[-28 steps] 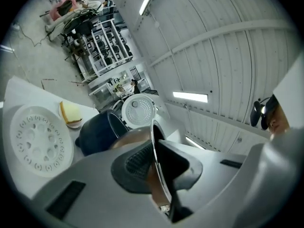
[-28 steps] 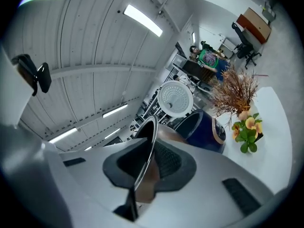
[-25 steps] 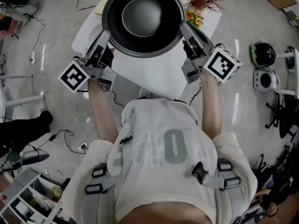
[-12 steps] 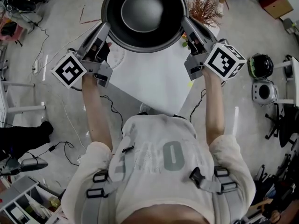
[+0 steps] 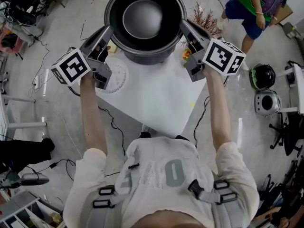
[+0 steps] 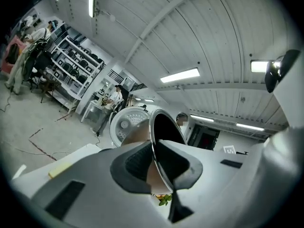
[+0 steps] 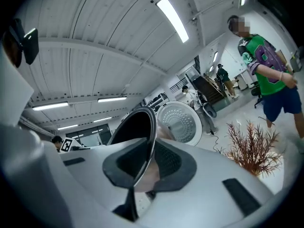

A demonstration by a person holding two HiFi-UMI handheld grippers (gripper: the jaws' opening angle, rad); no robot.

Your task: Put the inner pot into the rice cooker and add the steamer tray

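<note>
Pot (image 5: 145, 18) rim clamped by left gripper (image 5: 105, 33), right gripper (image 5: 186, 28), over white table (image 5: 152, 99); glossy grey floor (image 5: 42, 127).

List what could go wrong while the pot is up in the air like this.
1. The inner pot hangs from its thin rim alone, pinched by the left gripper and right gripper on opposite sides; a slip of either could tip or drop it.
2. The dried twigs stand close by the right gripper and could be knocked on the way down.
</note>
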